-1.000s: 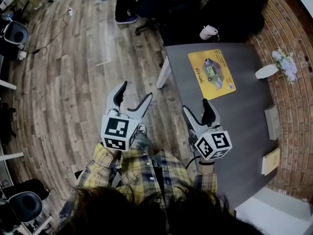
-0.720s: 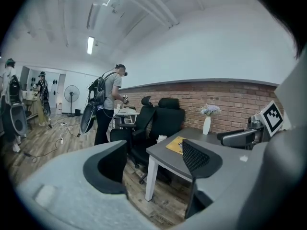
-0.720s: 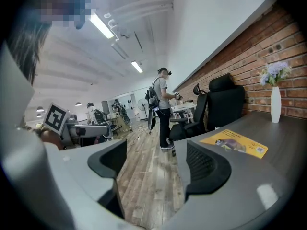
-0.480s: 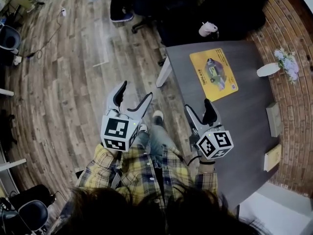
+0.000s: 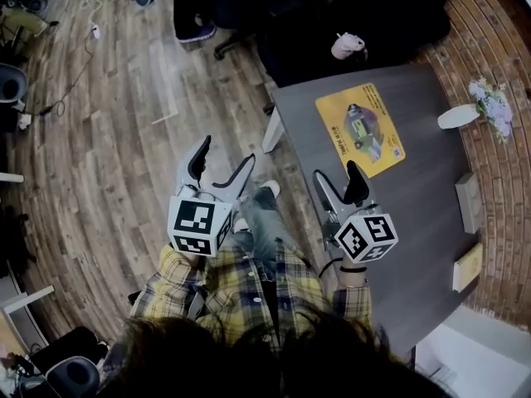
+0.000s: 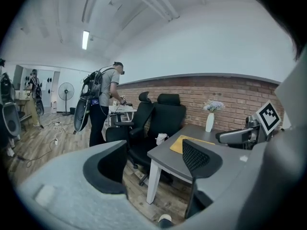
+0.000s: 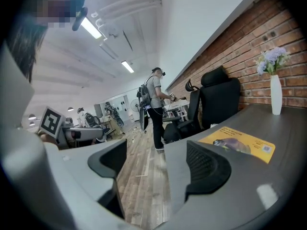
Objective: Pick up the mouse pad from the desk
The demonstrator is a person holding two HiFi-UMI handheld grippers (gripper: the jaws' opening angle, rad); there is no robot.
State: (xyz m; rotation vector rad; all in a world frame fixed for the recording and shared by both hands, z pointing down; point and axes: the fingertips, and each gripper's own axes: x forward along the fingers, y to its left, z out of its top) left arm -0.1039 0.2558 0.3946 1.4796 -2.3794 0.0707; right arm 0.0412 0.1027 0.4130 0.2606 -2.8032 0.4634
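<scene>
A yellow mouse pad (image 5: 360,131) with a printed picture lies flat on the grey desk (image 5: 415,214), toward its far end. It shows in the right gripper view as the mouse pad (image 7: 239,143) and in the left gripper view as a thin yellow mouse pad (image 6: 189,142). My right gripper (image 5: 339,186) is held over the desk's near left edge, open and empty, well short of the pad. My left gripper (image 5: 221,161) hangs open over the wooden floor, left of the desk, holding nothing.
A white vase with flowers (image 5: 473,111) stands at the desk's right side by the brick wall; two small boxes (image 5: 467,201) lie along that edge. Black office chairs (image 5: 332,23) stand beyond the desk's far end. A person (image 6: 103,99) stands further back.
The view has shifted slightly toward the desk; the right gripper sits a little closer to the mouse pad. Both grippers stay open and empty.
</scene>
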